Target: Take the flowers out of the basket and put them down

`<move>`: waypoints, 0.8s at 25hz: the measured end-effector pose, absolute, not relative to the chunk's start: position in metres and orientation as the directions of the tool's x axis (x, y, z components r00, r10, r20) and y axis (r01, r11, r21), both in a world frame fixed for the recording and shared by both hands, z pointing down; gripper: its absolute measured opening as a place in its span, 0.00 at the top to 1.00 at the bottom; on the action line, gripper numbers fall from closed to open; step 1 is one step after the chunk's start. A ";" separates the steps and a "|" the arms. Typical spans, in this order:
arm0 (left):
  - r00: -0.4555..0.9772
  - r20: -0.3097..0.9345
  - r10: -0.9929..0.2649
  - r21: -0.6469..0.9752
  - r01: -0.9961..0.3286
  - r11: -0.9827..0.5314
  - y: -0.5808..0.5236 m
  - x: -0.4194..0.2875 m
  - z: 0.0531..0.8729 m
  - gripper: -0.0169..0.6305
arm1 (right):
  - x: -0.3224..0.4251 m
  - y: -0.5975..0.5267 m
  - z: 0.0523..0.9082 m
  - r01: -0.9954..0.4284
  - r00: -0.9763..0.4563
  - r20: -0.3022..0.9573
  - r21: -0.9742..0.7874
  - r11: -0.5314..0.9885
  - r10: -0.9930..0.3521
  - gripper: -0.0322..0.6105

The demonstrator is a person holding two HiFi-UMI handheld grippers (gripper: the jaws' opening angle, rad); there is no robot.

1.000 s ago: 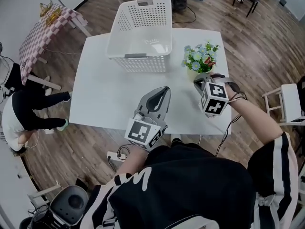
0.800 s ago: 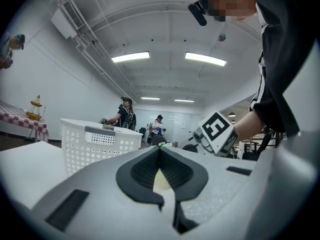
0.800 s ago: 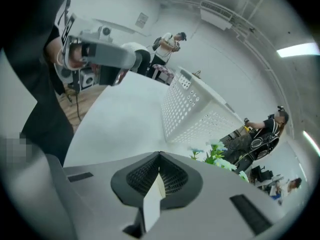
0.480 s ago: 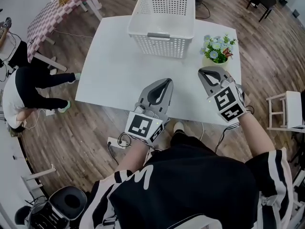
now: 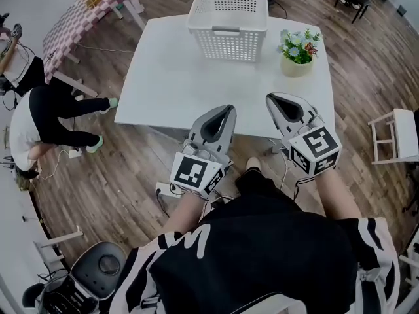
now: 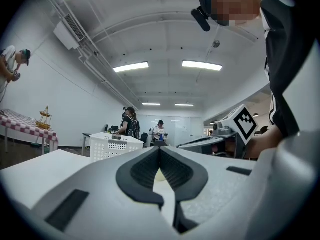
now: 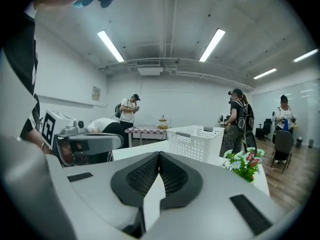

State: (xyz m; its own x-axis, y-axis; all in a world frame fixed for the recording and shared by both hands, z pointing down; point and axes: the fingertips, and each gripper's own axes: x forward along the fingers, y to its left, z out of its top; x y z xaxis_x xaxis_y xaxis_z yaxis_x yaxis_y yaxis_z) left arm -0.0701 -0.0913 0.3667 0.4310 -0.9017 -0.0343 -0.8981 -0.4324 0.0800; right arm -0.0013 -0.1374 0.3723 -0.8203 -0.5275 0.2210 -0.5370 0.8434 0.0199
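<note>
**Q:** Wood floor [image 5: 124, 169], white table [image 5: 177, 77]. Where's everything?
**A:** Basket [image 5: 229, 12] at the table's 12 o'clock. Flowers [image 5: 298, 44] upright in a small pot [image 5: 296, 66] at 1 o'clock, just beside the basket, not in it.
**Q:** Grippers?
**A:** Left hand-held gripper [image 5: 228, 108] and right hand-held gripper [image 5: 272, 99] are both clenched on nothing at the 6 o'clock edge, well apart from the flowers.
**Q:** Handling?
**A:** Probably light. Pot stiff, blooms soft and crushable. Pinch the pot's sides and keep it upright.

The right claw [image 5: 277, 99] now sits back at the surface's [image 5: 173, 84] near edge, well apart from the flowers [image 5: 298, 43] it was beside
</note>
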 end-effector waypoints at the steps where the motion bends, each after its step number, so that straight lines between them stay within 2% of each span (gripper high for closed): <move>1: 0.432 -0.037 -0.901 0.083 -0.897 -0.434 -0.084 -0.071 0.365 0.97 | -0.003 -0.128 0.370 -0.541 -0.823 0.208 0.000 0.841 -0.529 0.93; 11: 0.478 -0.027 -0.878 0.115 -0.871 -0.478 0.016 -0.043 0.389 0.97 | 0.016 -0.024 0.381 -0.586 -0.811 0.119 -0.176 0.791 -0.573 0.93; 20: 0.476 -0.045 -0.878 0.124 -0.870 -0.478 0.078 -0.035 0.392 0.97 | 0.028 0.044 0.378 -0.613 -0.786 0.054 -0.190 0.767 -0.615 0.93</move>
State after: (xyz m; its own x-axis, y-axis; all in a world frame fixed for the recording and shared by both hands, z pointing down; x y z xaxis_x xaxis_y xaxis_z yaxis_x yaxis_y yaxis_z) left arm -0.0348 0.0780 0.3916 0.4760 -0.8783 -0.0449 -0.8698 -0.4777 0.1236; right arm 0.0277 0.0443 0.3776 -0.7863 -0.6155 0.0541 -0.6132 0.7667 -0.1900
